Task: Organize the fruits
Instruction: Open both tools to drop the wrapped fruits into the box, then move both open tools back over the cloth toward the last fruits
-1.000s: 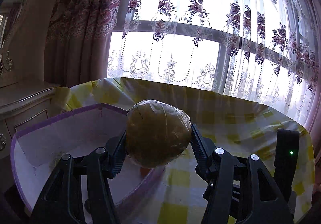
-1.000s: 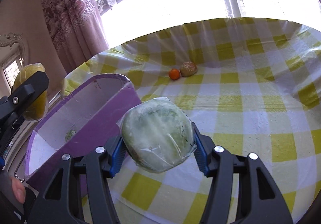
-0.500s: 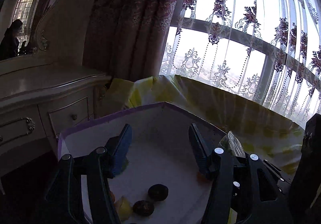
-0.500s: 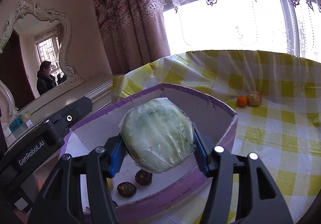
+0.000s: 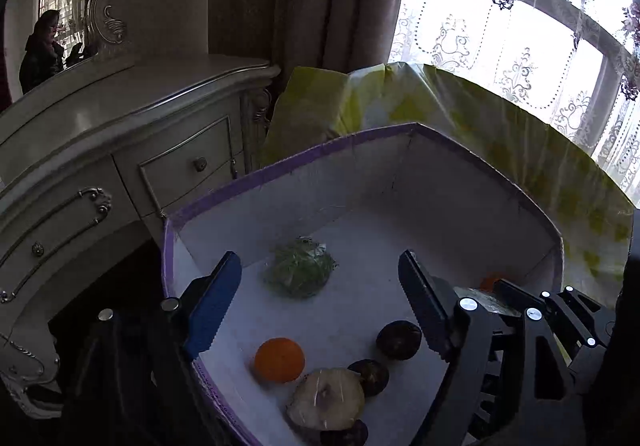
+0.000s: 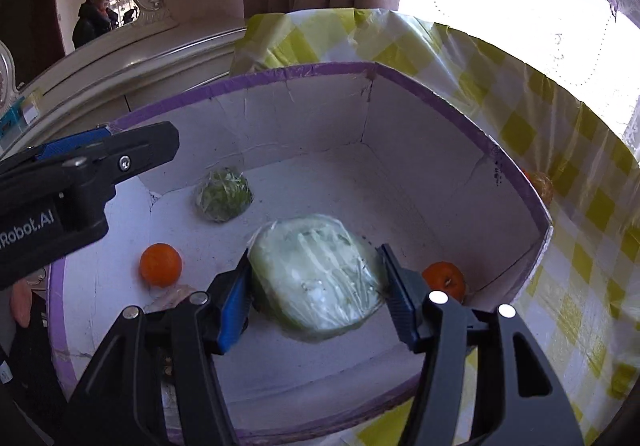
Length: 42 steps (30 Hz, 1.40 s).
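A large pale-green round vegetable or fruit wrapped in clear plastic film [image 6: 316, 274] is clamped between the fingers of the right gripper [image 6: 316, 294] and is held inside the purple-rimmed white cardboard box [image 6: 452, 114], low over its floor. It is judged fairly heavy and firm, while the film is likely slippery and can slide over the surface beneath; the hold across the widest part of the body seems the sound one, since a grip nearer an end could let it squirt out.

The left gripper [image 5: 320, 302] is seen with its fingers apart and nothing between them, above the same box. Below it lie a small round orange fruit [image 5: 279, 360], a film-wrapped leafy green bundle [image 5: 300, 272], dark round fruits [image 5: 399, 340] and a pale wrapped round fruit [image 5: 326, 398]. These are judged light and easily bruised, so the wrapped load is best lowered onto bare floor.
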Each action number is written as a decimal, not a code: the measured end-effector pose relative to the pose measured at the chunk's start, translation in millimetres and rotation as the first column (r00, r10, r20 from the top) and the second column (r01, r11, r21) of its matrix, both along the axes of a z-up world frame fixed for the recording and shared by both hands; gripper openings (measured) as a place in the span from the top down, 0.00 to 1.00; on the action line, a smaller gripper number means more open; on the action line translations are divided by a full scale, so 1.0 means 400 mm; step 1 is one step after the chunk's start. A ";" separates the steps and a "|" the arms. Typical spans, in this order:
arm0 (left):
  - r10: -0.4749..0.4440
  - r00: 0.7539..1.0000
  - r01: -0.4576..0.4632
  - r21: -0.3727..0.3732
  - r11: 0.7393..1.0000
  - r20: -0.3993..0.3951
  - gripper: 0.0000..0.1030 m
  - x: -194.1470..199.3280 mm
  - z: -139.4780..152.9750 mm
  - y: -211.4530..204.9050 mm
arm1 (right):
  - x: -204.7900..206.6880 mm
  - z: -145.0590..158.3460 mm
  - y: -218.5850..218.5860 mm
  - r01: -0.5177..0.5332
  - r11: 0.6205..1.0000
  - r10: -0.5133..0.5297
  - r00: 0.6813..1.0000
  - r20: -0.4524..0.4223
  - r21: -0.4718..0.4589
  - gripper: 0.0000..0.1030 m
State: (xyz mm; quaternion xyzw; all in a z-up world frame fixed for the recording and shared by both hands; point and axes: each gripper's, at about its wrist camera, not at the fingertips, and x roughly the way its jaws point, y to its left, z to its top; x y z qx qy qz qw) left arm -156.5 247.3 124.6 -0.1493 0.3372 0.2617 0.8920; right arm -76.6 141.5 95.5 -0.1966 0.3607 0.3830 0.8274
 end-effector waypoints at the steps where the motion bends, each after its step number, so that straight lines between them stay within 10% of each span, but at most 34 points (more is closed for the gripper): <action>1: 0.003 1.000 -0.003 0.003 1.000 -0.022 0.16 0.003 -0.007 0.005 | 0.000 -0.002 0.006 -0.004 1.000 0.004 1.000 -0.002 -0.017 0.39; 4: 0.007 0.997 -0.006 0.014 1.000 -0.082 0.14 0.007 -0.025 0.014 | 0.004 -0.001 0.010 -0.004 0.999 0.004 1.000 -0.009 -0.033 0.19; 24: 0.070 0.970 -0.052 0.084 0.995 -0.232 0.14 0.042 -0.042 -0.011 | 0.015 0.032 -0.075 0.007 0.994 -0.002 0.999 -0.045 0.113 0.06; 31: 0.019 1.000 -0.019 0.186 0.982 0.000 0.14 0.021 0.081 -0.143 | 0.021 0.084 -0.217 0.025 0.948 -0.029 1.000 0.011 0.317 0.04; 36: -0.155 0.974 0.095 0.327 0.940 0.165 0.14 0.054 0.147 -0.324 | 0.103 0.071 -0.395 0.176 0.871 -0.174 0.984 -0.047 0.459 0.03; 42: -0.489 0.857 0.384 0.432 0.816 0.162 0.14 0.159 0.126 -0.569 | 0.220 -0.024 -0.609 0.457 0.758 -0.439 0.885 -0.155 0.466 0.03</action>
